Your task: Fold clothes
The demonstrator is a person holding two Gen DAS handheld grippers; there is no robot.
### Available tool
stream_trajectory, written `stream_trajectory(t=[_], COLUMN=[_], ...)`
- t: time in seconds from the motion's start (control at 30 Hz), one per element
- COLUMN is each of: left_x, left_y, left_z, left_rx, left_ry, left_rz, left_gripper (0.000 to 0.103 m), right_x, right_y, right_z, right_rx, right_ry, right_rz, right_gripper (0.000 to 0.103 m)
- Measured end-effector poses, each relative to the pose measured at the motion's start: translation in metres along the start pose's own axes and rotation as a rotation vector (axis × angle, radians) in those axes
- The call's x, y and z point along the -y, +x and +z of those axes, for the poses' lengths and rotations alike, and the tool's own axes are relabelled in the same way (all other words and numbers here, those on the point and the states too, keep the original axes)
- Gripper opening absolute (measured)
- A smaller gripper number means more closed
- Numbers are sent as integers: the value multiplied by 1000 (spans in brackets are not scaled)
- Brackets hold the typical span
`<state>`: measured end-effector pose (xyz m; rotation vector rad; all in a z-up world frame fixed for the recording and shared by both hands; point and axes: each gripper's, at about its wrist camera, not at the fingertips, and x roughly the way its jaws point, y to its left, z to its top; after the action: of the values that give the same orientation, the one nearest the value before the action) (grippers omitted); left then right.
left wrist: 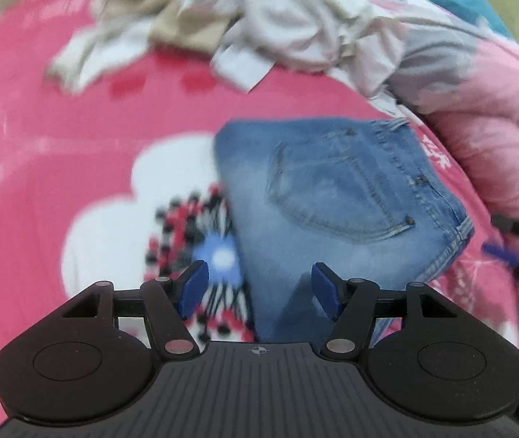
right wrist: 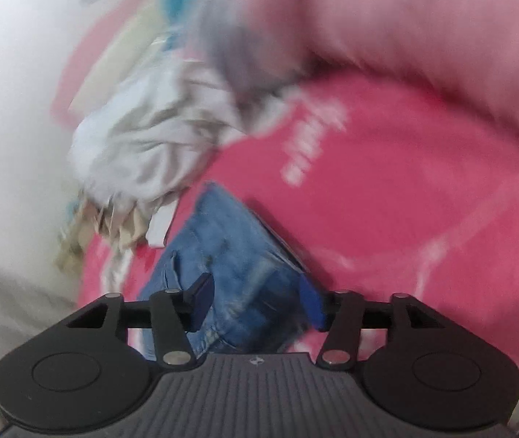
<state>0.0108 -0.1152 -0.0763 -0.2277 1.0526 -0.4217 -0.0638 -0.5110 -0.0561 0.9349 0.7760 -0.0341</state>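
— How is the light?
— Soft and even, fairly bright, with no glare. The left hand-held gripper (left wrist: 259, 290) throws a faint shadow on the folded jeans (left wrist: 336, 197) just ahead of it.
— And sharpness?
— In the left view the jeans are fairly crisp, but the pile of pale clothes (left wrist: 259, 25) far off is smeared by motion. The right view is blurred nearly everywhere: the pink quilt (right wrist: 423, 36) at far right is a streaky haze, and only the right hand-held gripper (right wrist: 259, 301) stays sharp.
— Distortion?
— Strong fisheye bending; dark corners ring both frames.
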Motion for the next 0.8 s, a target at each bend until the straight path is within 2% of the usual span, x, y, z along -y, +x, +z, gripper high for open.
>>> stream_trajectory(t=[0.07, 0.1, 0.2, 0.3, 0.4, 0.5, 0.67, 0.8], left_x=[-10, -16, -31, -37, -41, -47, -49, -44], left_y=[5, 8, 15, 27, 35, 40, 51, 51], left_z=[-6, -8, -17, -16, -12, -8, 5, 9], left_rx=[-9, -13, -27, -33, -33, -29, -39, -39], left_ry=[-74, -111, -223, -281, -318, -358, -399, -359], left_rz=[-60, -91, -181, -234, -278, -321, -348, -337], left_gripper=[63, 63, 63, 63, 64, 64, 64, 64], right_x=[24, 27, 35, 35, 33, 31, 35, 29], right_y=[5, 10, 23, 43, 60, 70, 83, 64], right_z=[-6, -14, -38, -47, -51, -45, -35, -29], right_rx=[-49, -63, -106, -118, -119, -97, -81, -105], right_ry=[152, 174, 241, 269, 290, 312, 385, 341], right_rz=[62, 75, 116, 129, 144, 163, 190, 132], right_gripper=[64, 69, 72, 73, 82, 84, 92, 89])
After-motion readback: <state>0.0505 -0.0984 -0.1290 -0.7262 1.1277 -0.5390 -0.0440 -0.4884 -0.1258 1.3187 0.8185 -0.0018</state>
